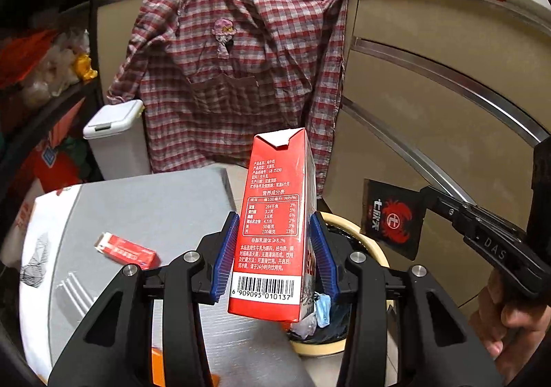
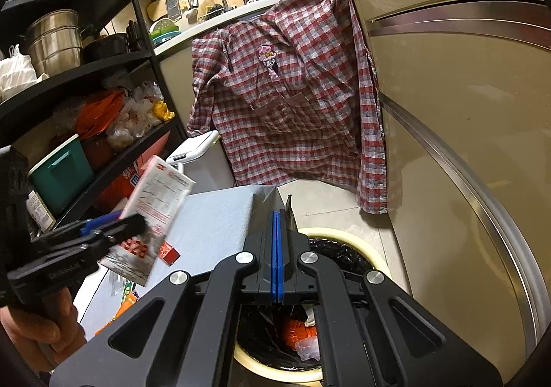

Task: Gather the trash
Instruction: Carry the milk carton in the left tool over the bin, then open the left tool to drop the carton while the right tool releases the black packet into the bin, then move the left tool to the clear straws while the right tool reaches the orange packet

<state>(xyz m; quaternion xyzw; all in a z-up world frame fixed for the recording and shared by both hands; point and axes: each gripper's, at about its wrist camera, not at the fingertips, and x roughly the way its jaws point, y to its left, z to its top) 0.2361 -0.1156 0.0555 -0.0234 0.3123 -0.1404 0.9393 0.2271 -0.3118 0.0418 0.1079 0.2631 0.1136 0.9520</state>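
Left wrist view: left gripper clamped on a red milk carton, blue pads pressing both narrow sides at the lower half, carton upright with torn top up and barcode facing the camera. Held up off the grey counter, partly over the near rim of the cream trash bin with its black liner. Second small red carton lying flat on the counter, off to the left of the jaws. Right gripper seen from its own camera: jaws closed flat together on a black snack wrapper, thin edge of it poking up between the pads, whole thing hanging above the bin, well apart from the carton. Orange and white scraps already down in the liner. Plaid shirt draped off the worktop edge behind, white lidded container and a black shelf rack at left.
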